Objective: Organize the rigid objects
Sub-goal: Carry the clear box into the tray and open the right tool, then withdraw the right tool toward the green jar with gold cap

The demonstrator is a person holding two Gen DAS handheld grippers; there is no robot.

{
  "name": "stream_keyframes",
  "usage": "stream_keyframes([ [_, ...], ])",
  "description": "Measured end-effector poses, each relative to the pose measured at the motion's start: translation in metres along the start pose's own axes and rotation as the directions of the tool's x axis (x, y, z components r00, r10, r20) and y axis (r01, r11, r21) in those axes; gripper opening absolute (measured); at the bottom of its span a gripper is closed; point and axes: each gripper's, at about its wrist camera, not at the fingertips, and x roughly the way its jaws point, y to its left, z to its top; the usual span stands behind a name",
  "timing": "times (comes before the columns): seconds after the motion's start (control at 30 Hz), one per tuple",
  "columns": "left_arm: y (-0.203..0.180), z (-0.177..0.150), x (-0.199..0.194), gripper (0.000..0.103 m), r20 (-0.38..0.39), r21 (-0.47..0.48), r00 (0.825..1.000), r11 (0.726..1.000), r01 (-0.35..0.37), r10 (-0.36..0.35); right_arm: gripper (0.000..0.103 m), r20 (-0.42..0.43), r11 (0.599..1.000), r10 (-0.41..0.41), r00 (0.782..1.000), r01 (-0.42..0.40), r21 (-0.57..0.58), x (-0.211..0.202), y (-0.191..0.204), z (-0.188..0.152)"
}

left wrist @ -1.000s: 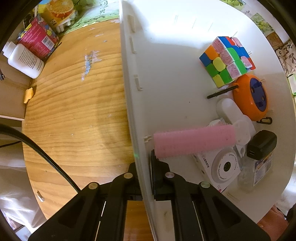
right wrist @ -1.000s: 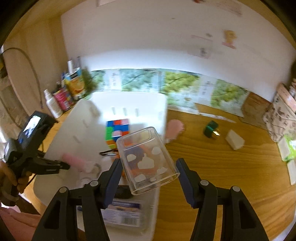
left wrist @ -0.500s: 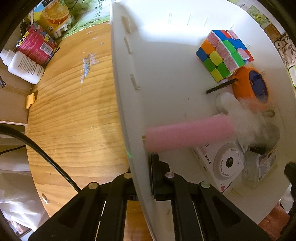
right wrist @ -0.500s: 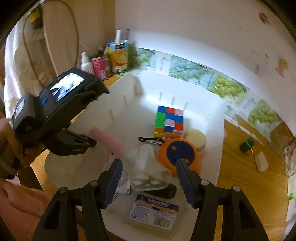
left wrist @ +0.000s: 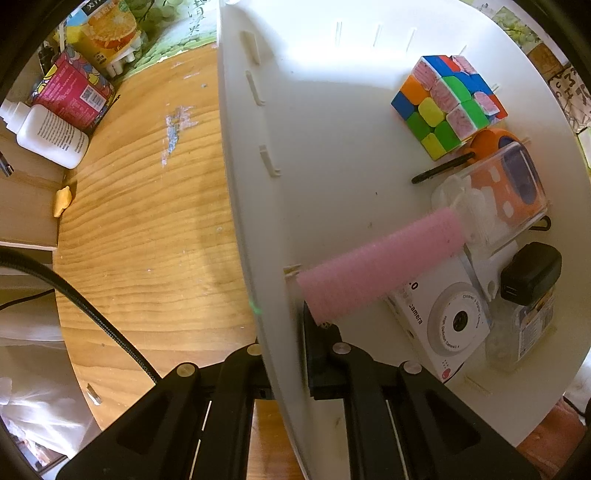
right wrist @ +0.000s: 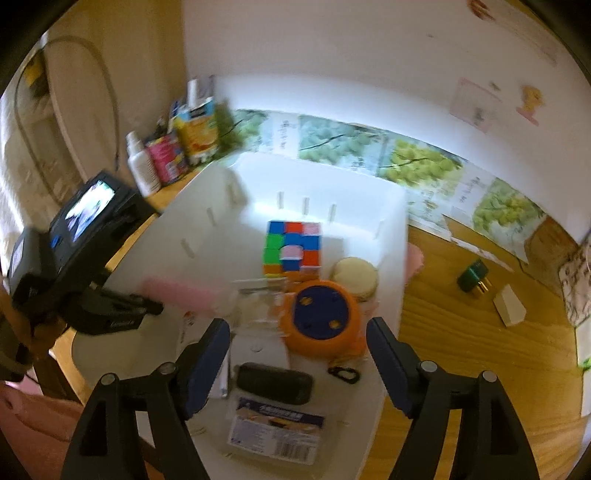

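While its jaws are opening with nothing gripped, the right gripper (right wrist: 297, 354) hangs over the white bin (right wrist: 391, 332). Left gripper (left wrist: 284, 354) pinches the bin's near wall (left wrist: 258, 258), jaws tight. Inside the bin: clear plastic box (left wrist: 491, 199) lies on the orange disc (right wrist: 319, 317), beside the pink roller (left wrist: 380, 269); Rubik's cube (right wrist: 291, 251) farther back.

A white bottle (left wrist: 51, 133), pink can (left wrist: 72, 94) and orange juice carton (left wrist: 110, 33) crowd the wooden table's (left wrist: 147, 221) upper left.
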Motion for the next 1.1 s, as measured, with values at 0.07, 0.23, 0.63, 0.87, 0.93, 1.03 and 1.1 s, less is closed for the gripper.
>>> stream_keyframes([
  [0.07, -0.001, 0.001, 0.0, 0.007, -0.002, 0.003, 1.0, 1.0, -0.003, 0.003, 0.079, 0.014, 0.999, -0.024, 1.0, 0.023, 0.033, -0.001, -0.011, 0.002],
  [0.23, -0.002, 0.003, 0.001, 0.008, -0.009, 0.004, 1.0, 1.0, -0.007, 0.007, 0.08, 0.032, 0.992, -0.089, 0.996, 0.085, 0.088, -0.003, -0.038, 0.008],
  [0.63, 0.005, 0.006, 0.002, 0.008, -0.012, -0.02, 1.0, 1.0, 0.006, -0.006, 0.081, 0.042, 0.954, -0.237, 0.971, 0.224, 0.202, -0.005, -0.111, 0.038],
  [0.87, 0.009, 0.007, 0.002, 0.008, -0.016, -0.027, 1.0, 1.0, 0.01, -0.01, 0.081, 0.014, 0.912, -0.279, 0.96, 0.26, 0.316, 0.007, -0.159, 0.05],
  [0.93, 0.01, 0.007, 0.001, 0.009, -0.016, -0.036, 1.0, 0.999, 0.01, -0.011, 0.081, -0.003, 0.9, -0.278, 0.961, 0.262, 0.35, 0.014, -0.171, 0.052],
  [1.03, 0.013, 0.007, 0.002, 0.009, -0.018, -0.054, 1.0, 0.998, 0.018, -0.019, 0.081, -0.035, 0.88, -0.287, 0.957, 0.278, 0.386, 0.025, -0.186, 0.054],
  [1.1, 0.016, 0.007, 0.002, 0.01, -0.018, -0.065, 1.0, 0.998, 0.023, -0.024, 0.081, -0.059, 0.866, -0.292, 0.955, 0.29, 0.407, 0.033, -0.194, 0.054],
])
